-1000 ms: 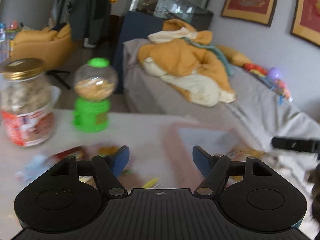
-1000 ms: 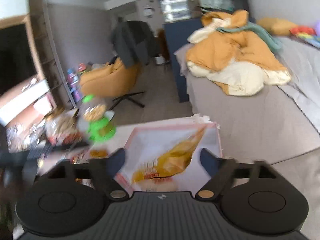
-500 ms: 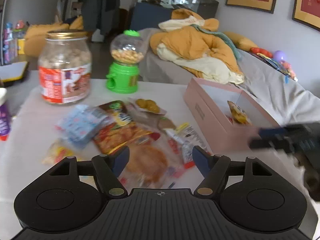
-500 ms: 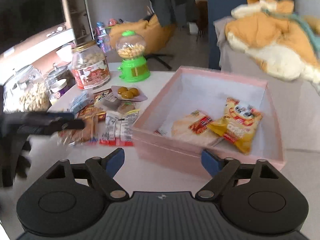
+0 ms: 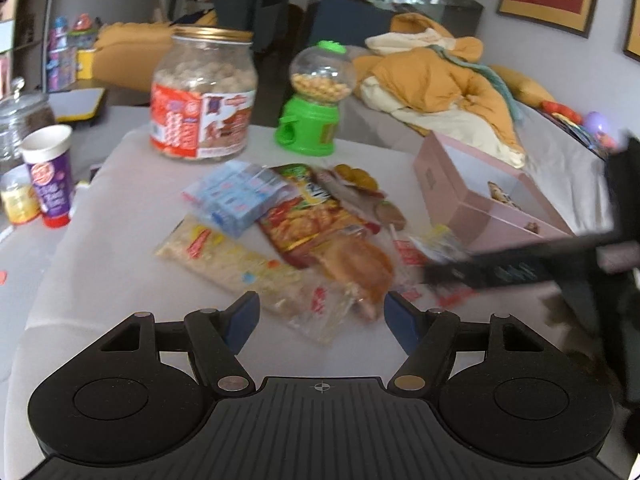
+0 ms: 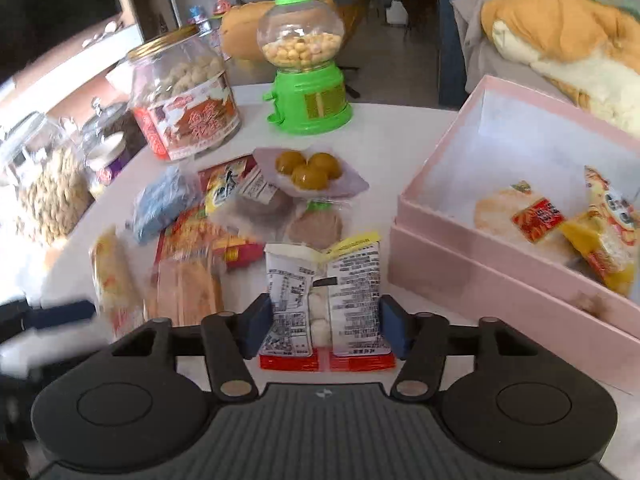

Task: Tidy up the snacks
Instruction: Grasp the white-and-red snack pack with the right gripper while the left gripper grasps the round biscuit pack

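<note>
Right wrist view: the right gripper (image 6: 326, 326) has just been closing, and its blue pads (image 6: 390, 328) now sit against the two side edges of a white printed snack packet (image 6: 324, 292) with a red bottom seam, which lies flat on the white table (image 6: 400, 124). Whether the pads squeeze it firmly cannot be told. Just right of the packet stands the open pink box (image 6: 472, 276), which holds a rice cracker pack (image 6: 516, 212) and a yellow chip bag (image 6: 608, 232). Beyond the packet lie a round brownish cake in clear wrap (image 6: 316, 224), a tray of three yellow balls (image 6: 310, 170) and a blue pack (image 6: 164, 200). Farther back stand a green candy dispenser (image 6: 308, 80) and a gold-lidded jar (image 6: 184, 100).

Left wrist view: the left gripper (image 5: 322, 318) hangs over the table with its jaws spread wide and nothing between the pads. Ahead of it lie a long clear cracker pack (image 5: 236, 264), an orange bread pack (image 5: 356, 268) and a light blue pack (image 5: 240, 196). The other gripper shows as a dark blur at right.
</note>
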A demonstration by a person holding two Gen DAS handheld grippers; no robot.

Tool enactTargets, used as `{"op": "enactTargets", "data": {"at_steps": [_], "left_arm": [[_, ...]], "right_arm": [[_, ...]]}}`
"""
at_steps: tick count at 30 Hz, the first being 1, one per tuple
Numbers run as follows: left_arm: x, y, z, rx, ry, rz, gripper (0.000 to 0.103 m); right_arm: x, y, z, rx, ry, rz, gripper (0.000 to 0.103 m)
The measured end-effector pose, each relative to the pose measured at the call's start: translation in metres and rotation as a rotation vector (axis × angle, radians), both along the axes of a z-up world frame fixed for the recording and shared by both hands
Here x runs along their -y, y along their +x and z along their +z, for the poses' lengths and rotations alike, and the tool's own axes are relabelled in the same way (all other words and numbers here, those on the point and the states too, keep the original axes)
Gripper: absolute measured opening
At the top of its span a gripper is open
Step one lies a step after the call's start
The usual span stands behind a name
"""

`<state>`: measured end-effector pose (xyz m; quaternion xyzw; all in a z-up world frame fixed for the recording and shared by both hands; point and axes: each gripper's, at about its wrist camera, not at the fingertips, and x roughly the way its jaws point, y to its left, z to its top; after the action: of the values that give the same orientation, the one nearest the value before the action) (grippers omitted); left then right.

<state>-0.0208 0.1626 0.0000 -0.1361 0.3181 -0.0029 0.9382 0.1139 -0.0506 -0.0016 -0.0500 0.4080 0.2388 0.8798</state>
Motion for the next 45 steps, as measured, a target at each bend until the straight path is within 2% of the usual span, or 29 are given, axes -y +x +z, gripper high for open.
{"op": "enactTargets", "data": {"at_steps": [5,8,10,11,12,15,19,22,24,26,27,29,30,31,35,41,45], "left_arm": [[-0.008,-0.007,0.001,0.036,-0.054,0.099,0.074],[-0.021,-0.002,-0.003,0.004,-0.115,0.192,0.074],[-0.028,0.002,-0.005,-0.015,-0.166,0.229,0.073],[-0.028,0.003,-0.004,-0.014,-0.181,0.236,0.072],[-0.025,0.004,0.000,-0.006,-0.176,0.228,0.070],[-0.004,0.011,0.015,0.013,-0.124,0.162,0.070],[0.022,0.034,0.018,-0.012,-0.057,0.112,0.070],[0.033,0.055,0.010,-0.051,0.032,0.155,0.068],[0.040,0.066,0.003,-0.083,0.036,0.149,0.069],[0.052,0.076,-0.004,-0.110,0.045,0.086,0.070],[0.058,0.079,-0.007,-0.115,0.074,0.061,0.076],[0.078,0.081,-0.010,-0.124,0.208,0.013,0.077],[0.085,0.080,-0.012,-0.125,0.252,0.000,0.077],[0.088,0.077,-0.013,-0.117,0.263,-0.011,0.075],[0.087,0.055,-0.010,-0.082,0.186,-0.053,0.062],[0.107,0.008,-0.011,-0.064,0.166,-0.155,0.061],[0.114,-0.010,-0.017,-0.018,0.170,-0.159,0.062]], "right_arm": [[0.038,-0.045,-0.001,0.042,-0.054,0.011,0.055],[0.065,-0.070,-0.004,0.093,-0.100,-0.035,0.055],[0.082,-0.080,-0.005,0.106,-0.094,-0.074,0.057],[0.091,-0.085,-0.006,0.108,-0.079,-0.093,0.061],[0.095,-0.087,-0.006,0.110,-0.072,-0.107,0.070],[0.103,-0.096,-0.013,0.132,-0.059,-0.123,0.086],[0.097,-0.103,-0.016,0.187,-0.101,-0.133,0.087],[0.101,-0.101,-0.016,0.173,-0.083,-0.139,0.089],[0.107,-0.098,-0.016,0.148,-0.056,-0.154,0.094],[0.109,-0.097,-0.017,0.140,-0.038,-0.162,0.095],[0.110,-0.097,-0.017,0.139,-0.034,-0.161,0.096],[0.109,-0.097,-0.017,0.138,-0.034,-0.157,0.097],[0.108,-0.097,-0.017,0.137,-0.036,-0.153,0.098],[0.107,-0.097,-0.018,0.136,-0.040,-0.150,0.098],[0.106,-0.097,-0.018,0.137,-0.051,-0.146,0.098],[0.106,-0.097,-0.019,0.136,-0.050,-0.143,0.099],[0.106,-0.096,-0.019,0.129,-0.046,-0.135,0.100]]}}
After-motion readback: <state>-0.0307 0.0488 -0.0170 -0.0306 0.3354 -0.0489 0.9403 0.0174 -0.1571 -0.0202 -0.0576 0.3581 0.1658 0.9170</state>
